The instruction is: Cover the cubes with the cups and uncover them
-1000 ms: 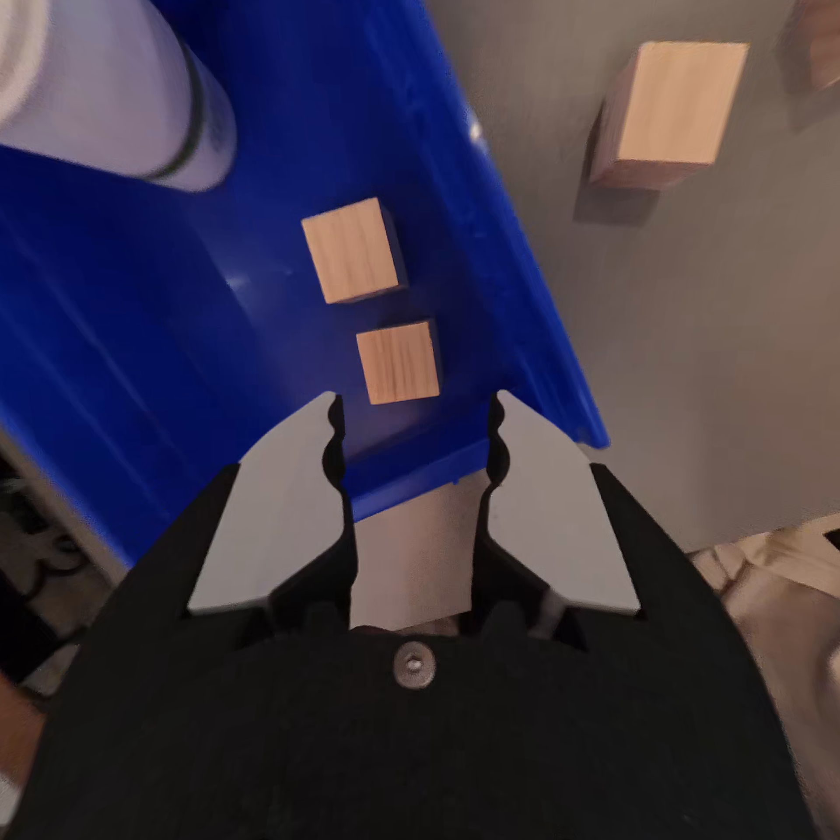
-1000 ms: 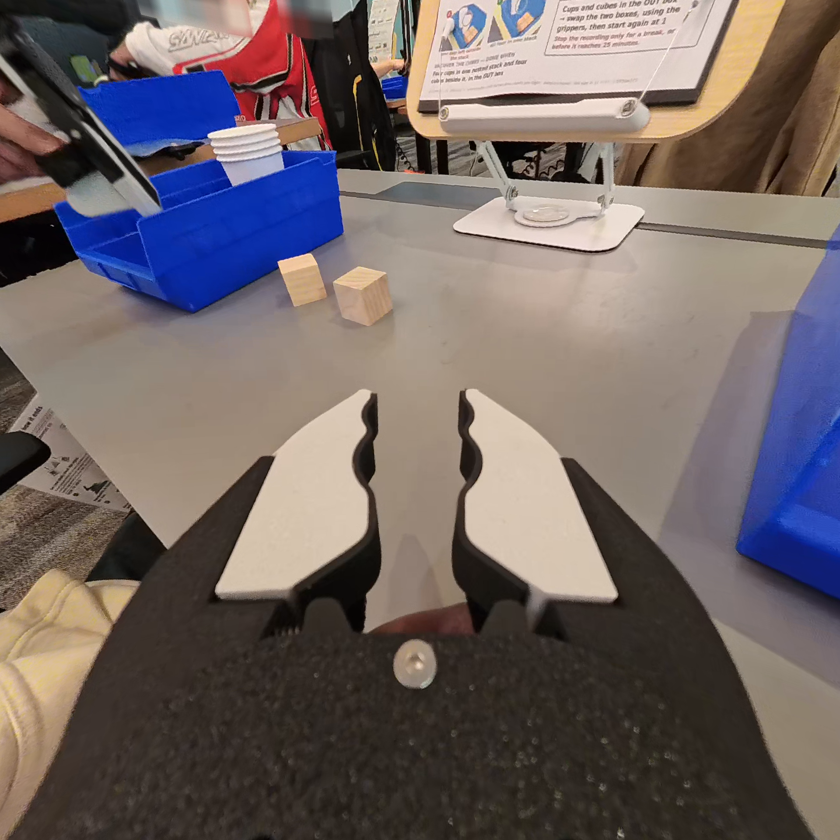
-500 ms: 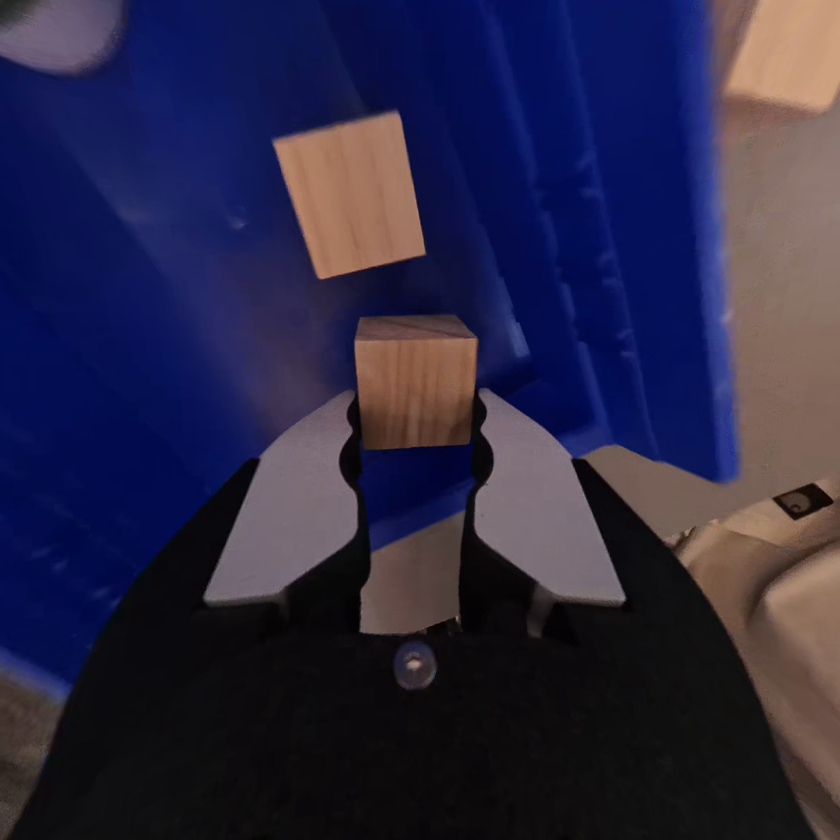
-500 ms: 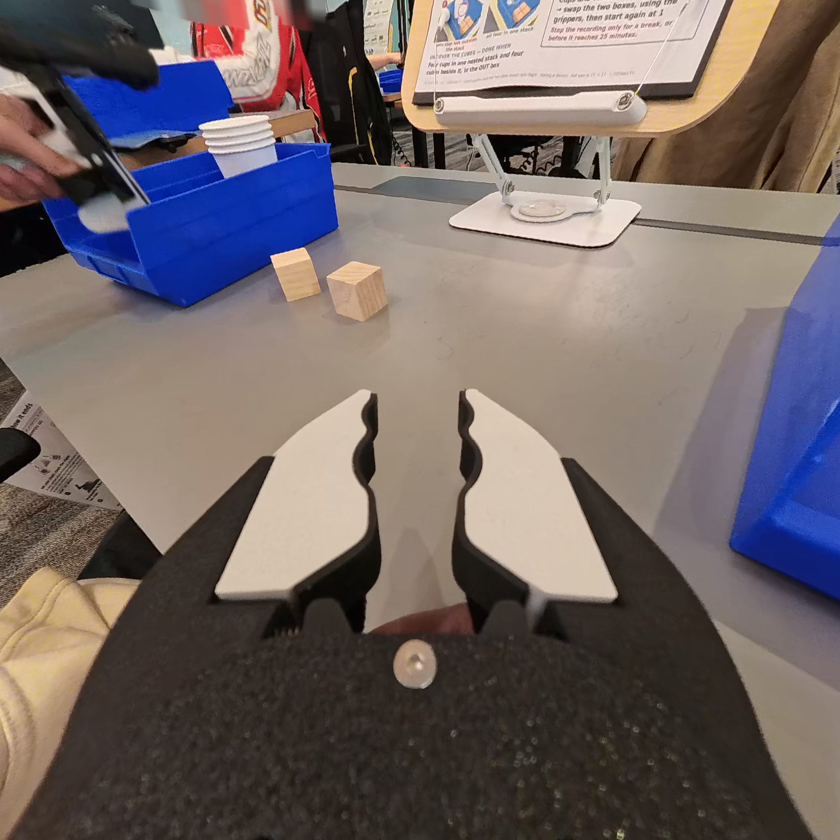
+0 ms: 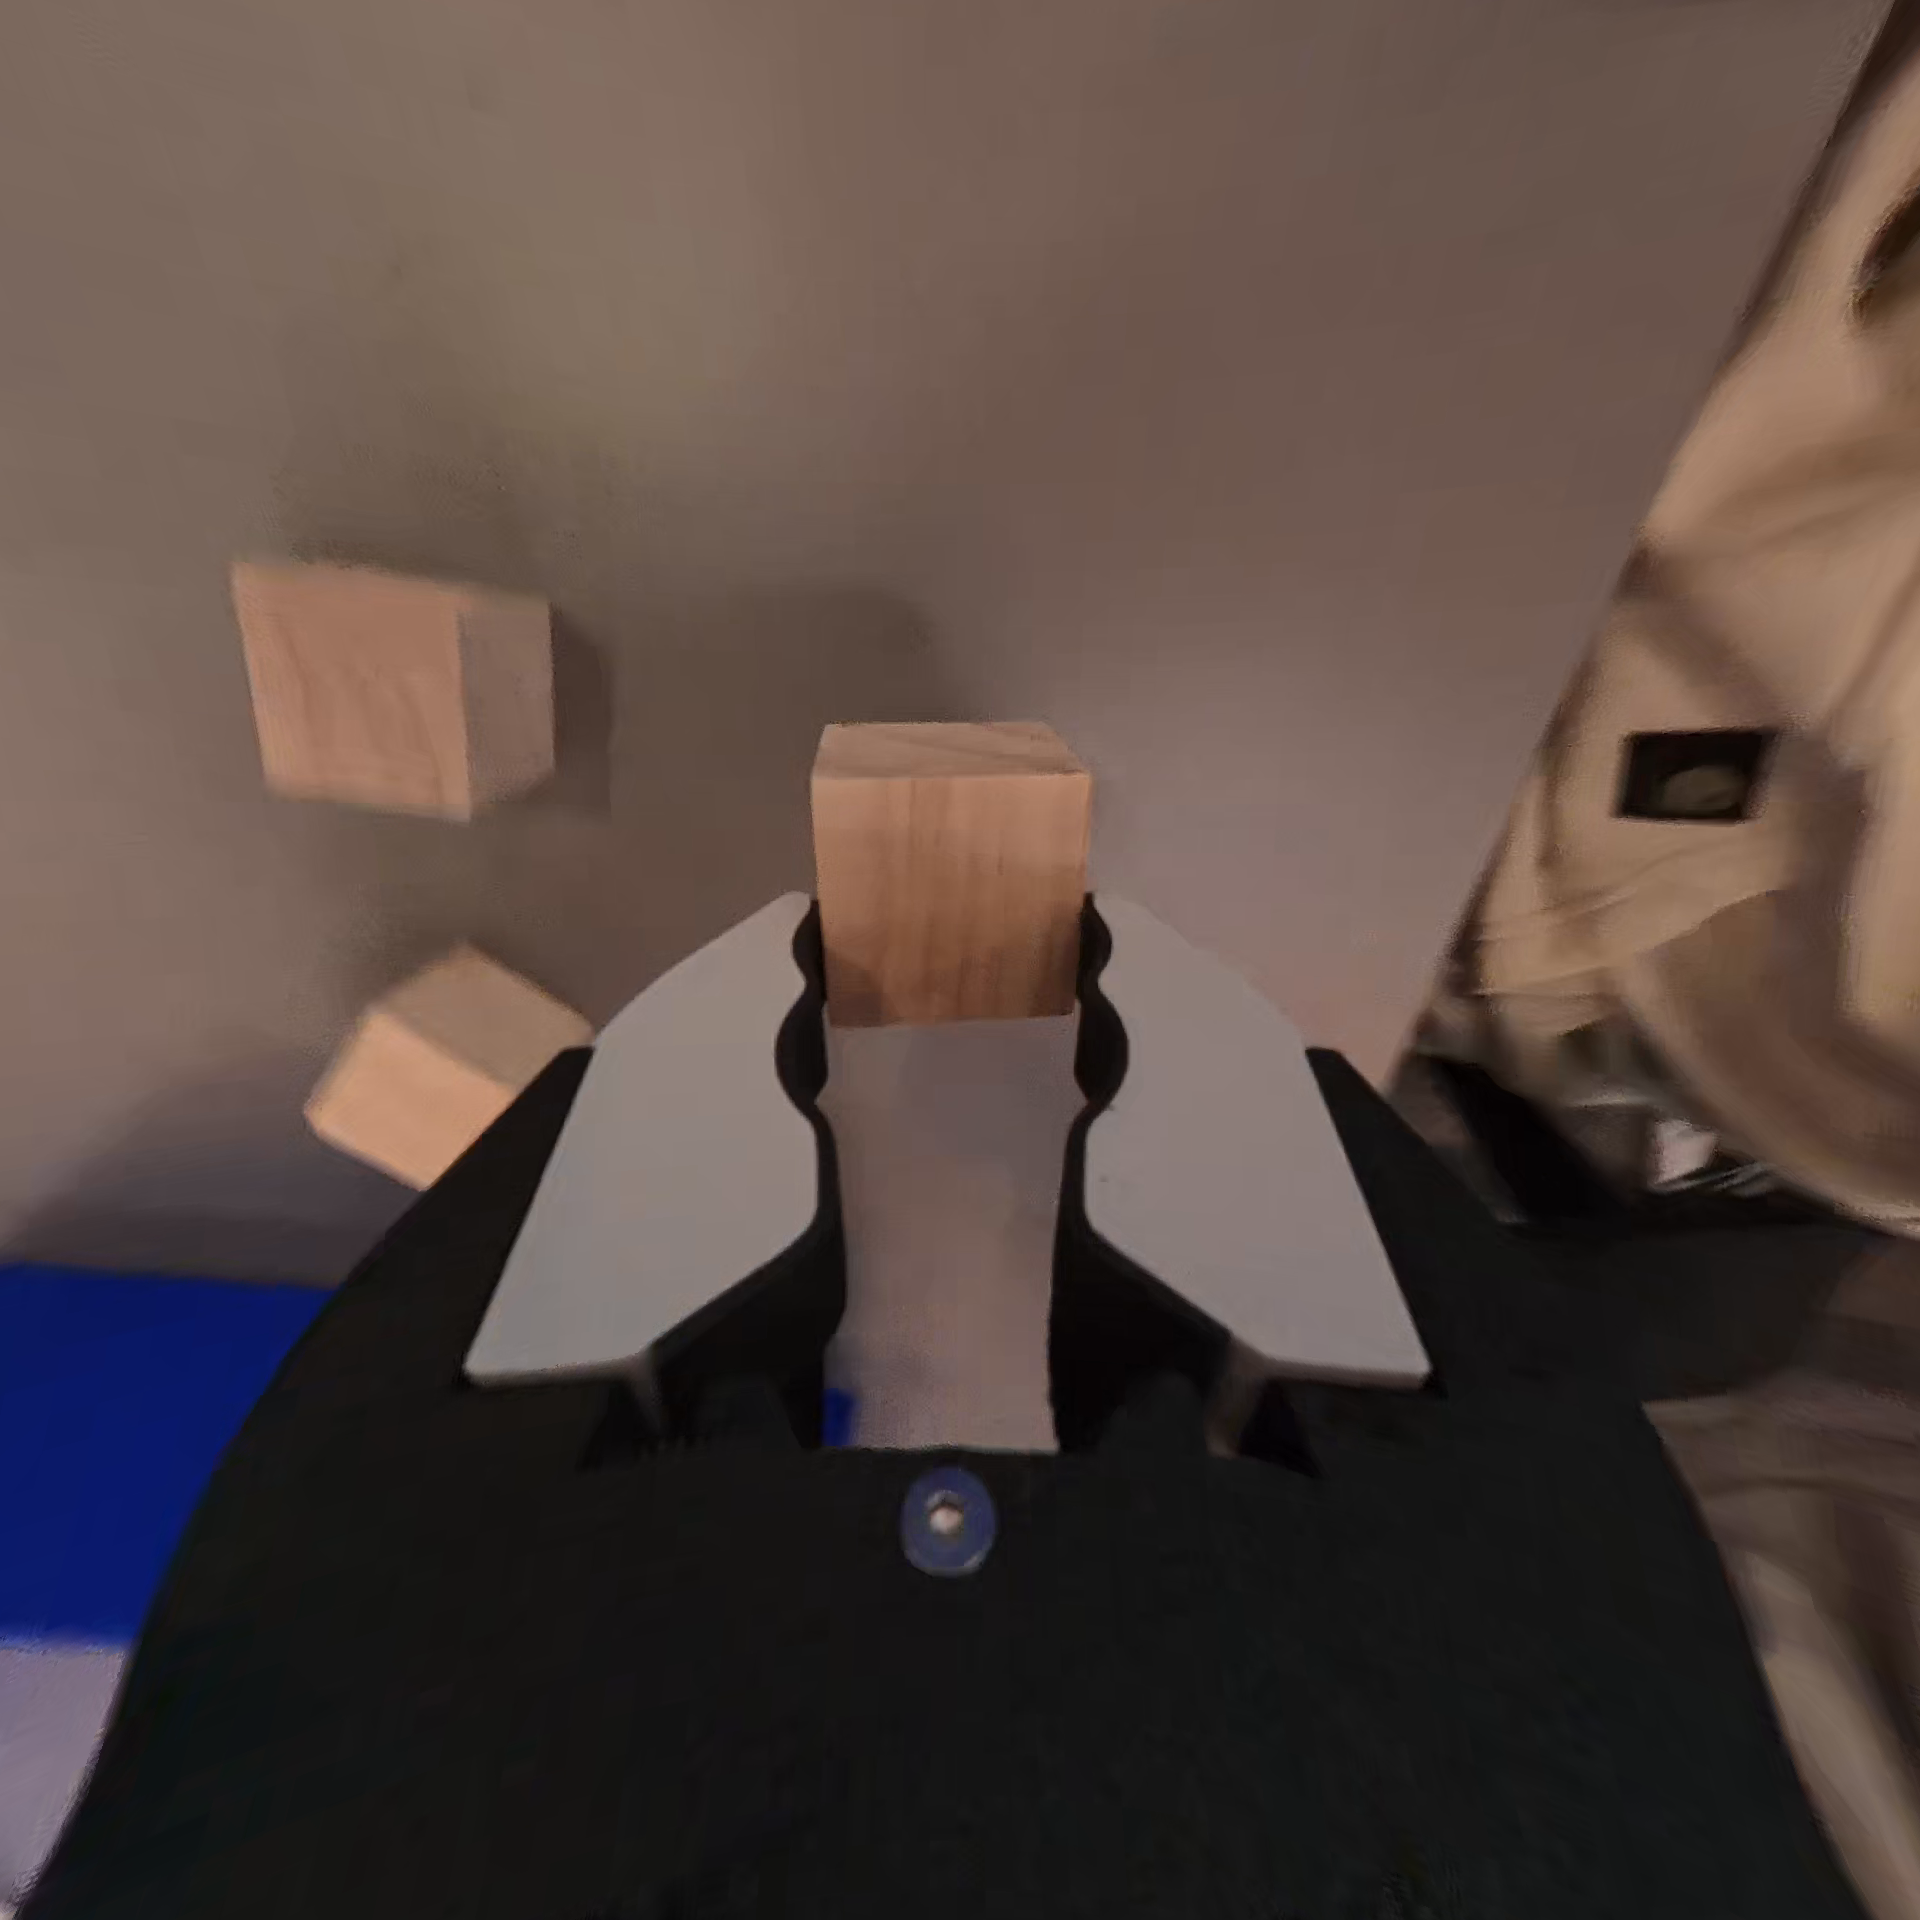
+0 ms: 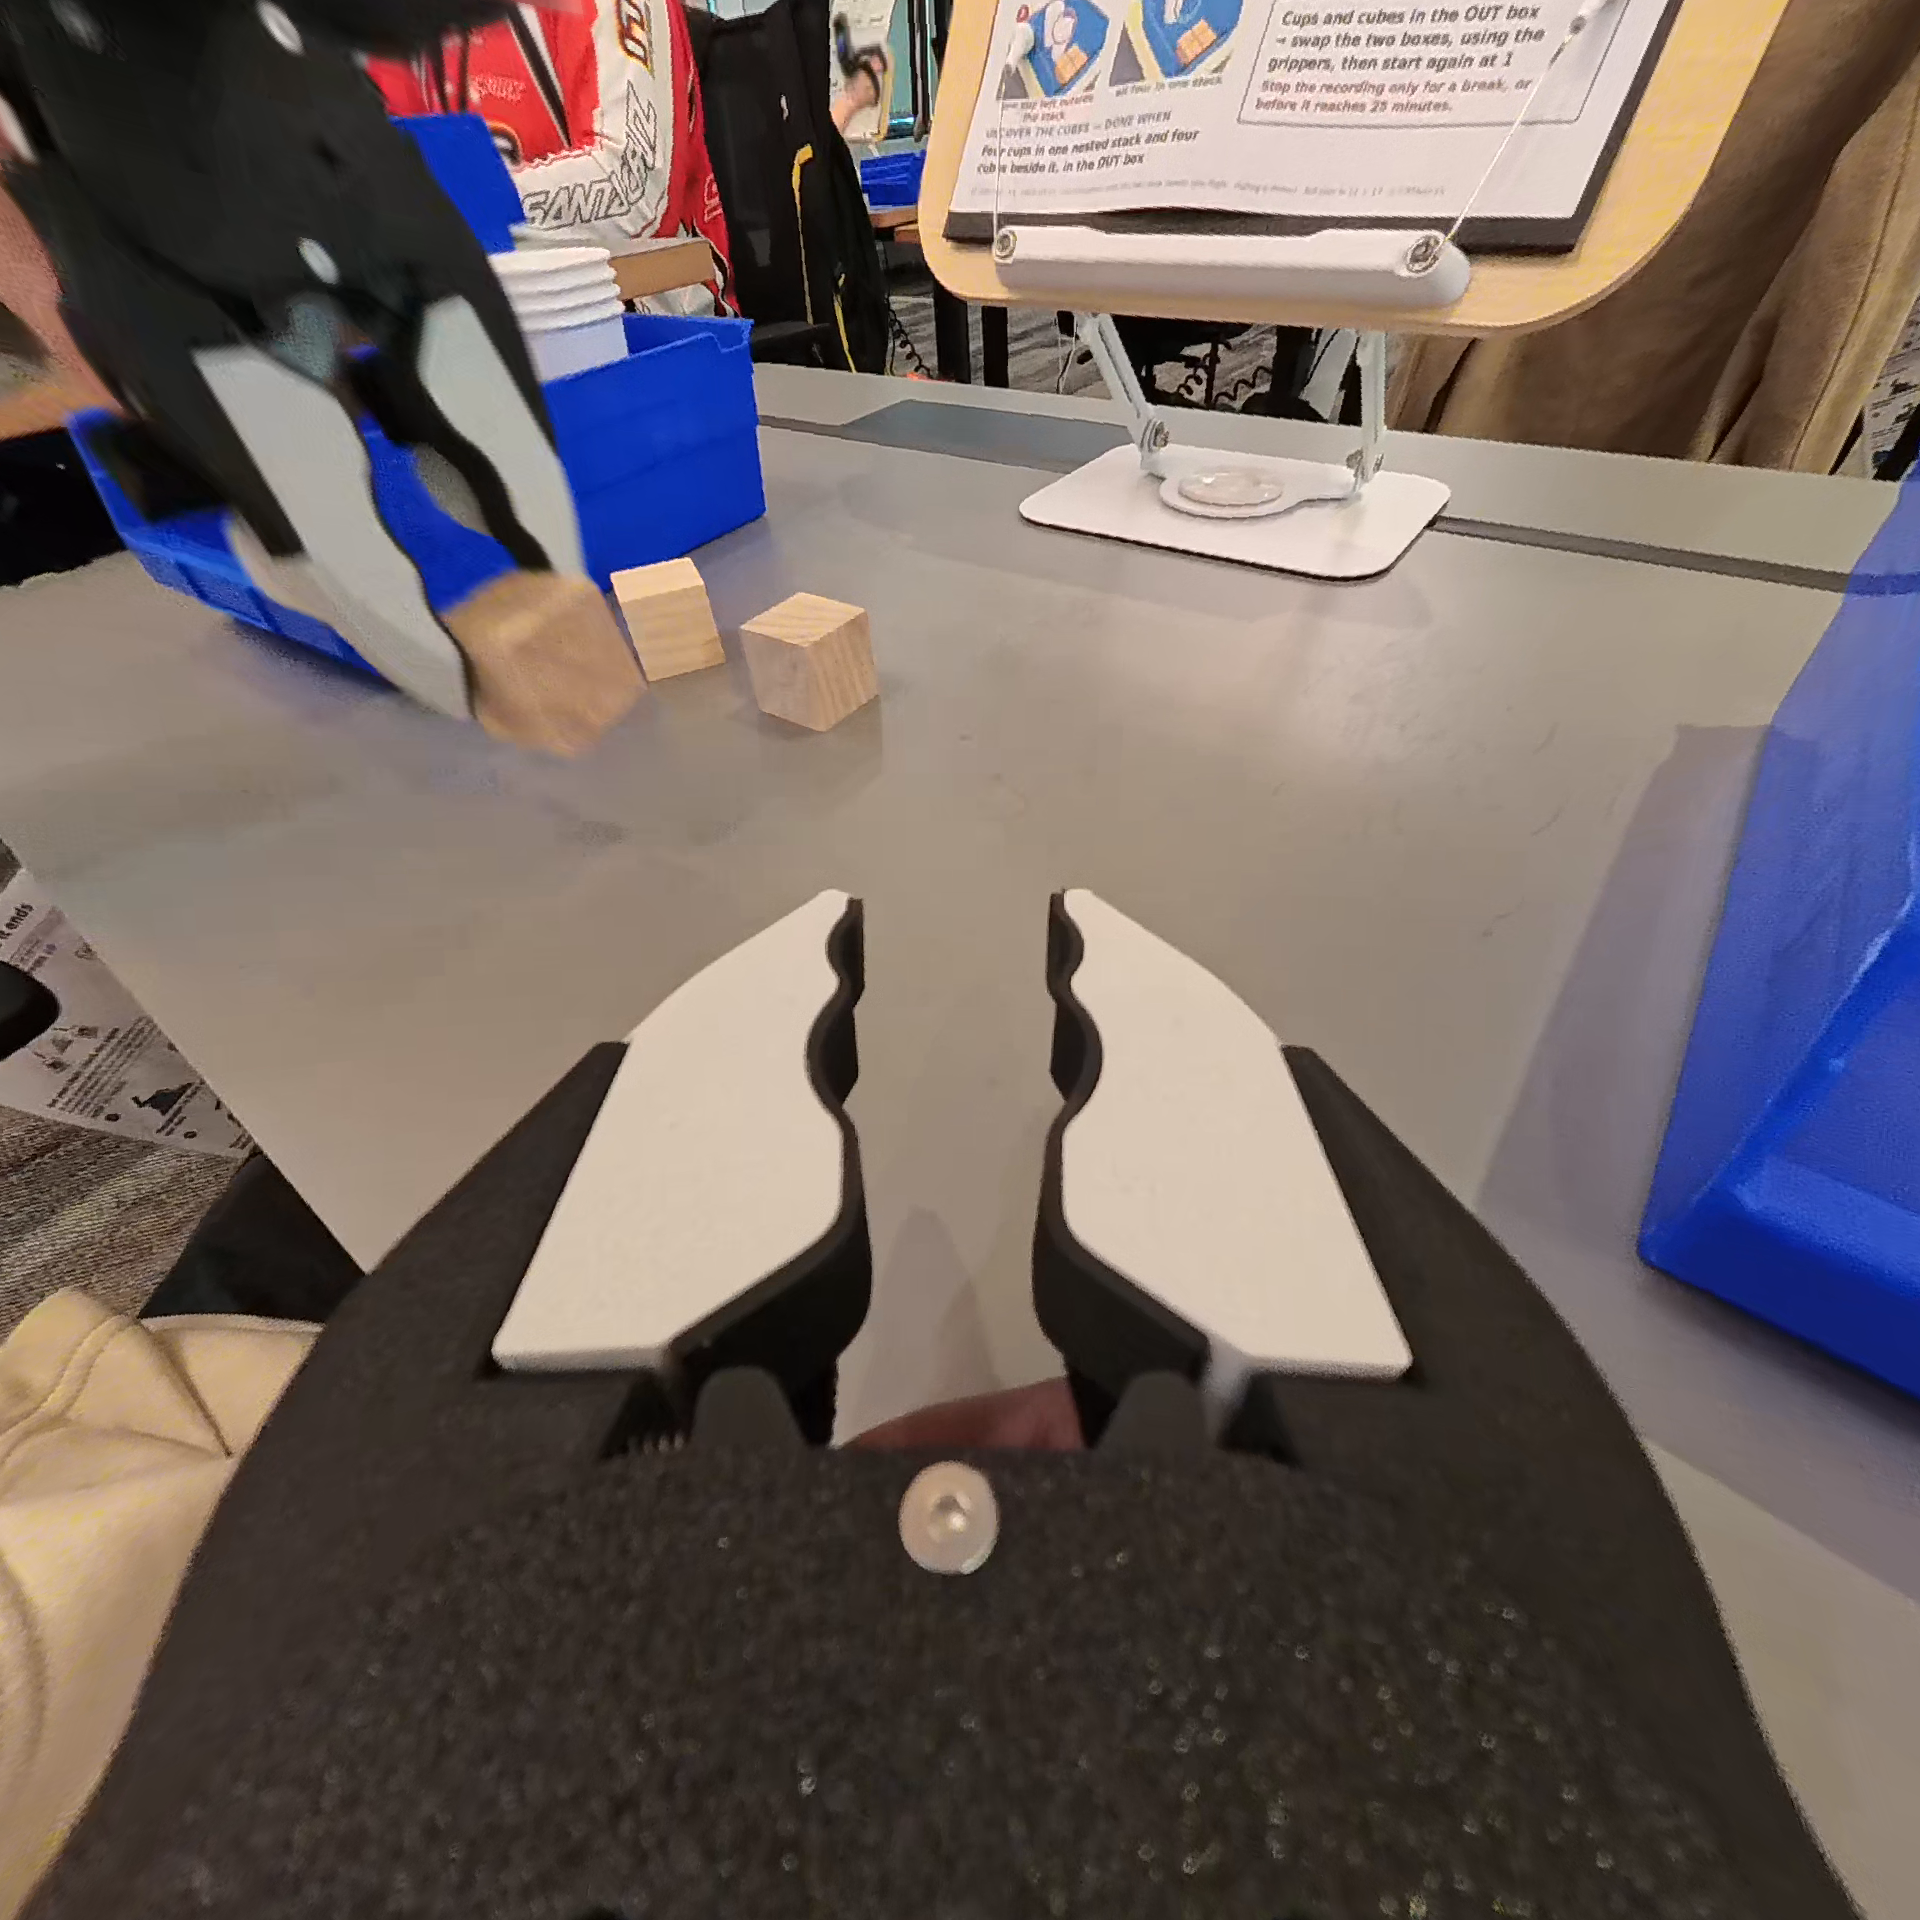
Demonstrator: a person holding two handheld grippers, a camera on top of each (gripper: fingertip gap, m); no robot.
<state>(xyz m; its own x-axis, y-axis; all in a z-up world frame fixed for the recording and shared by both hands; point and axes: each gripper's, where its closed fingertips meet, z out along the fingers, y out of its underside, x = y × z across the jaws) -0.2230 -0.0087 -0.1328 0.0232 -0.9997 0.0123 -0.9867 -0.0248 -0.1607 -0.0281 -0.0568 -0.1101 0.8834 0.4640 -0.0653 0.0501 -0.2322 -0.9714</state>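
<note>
My left gripper (image 5: 951,914) is shut on a wooden cube (image 5: 951,873) and holds it above the grey table; the right wrist view shows it too, blurred (image 6: 499,623), with the cube (image 6: 551,665) at its tips. Two more wooden cubes lie on the table (image 5: 395,691) (image 5: 436,1065), seen also in the right wrist view (image 6: 667,617) (image 6: 808,661). A stack of white cups (image 6: 561,307) stands in the blue bin (image 6: 665,457) at the far left. My right gripper (image 6: 954,909) is open and empty, low over the table's near side.
A second blue bin (image 6: 1808,1091) stands at the right edge. A white stand (image 6: 1236,499) holding an instruction board sits at the back of the table (image 6: 1143,790). A cream sleeve (image 5: 1714,727) is at the right of the left wrist view. People stand behind the table.
My left gripper closed on a cube inside the blue bin, lifted it out and carried it over the table near the two loose cubes. The right gripper stayed open and barely moved.
</note>
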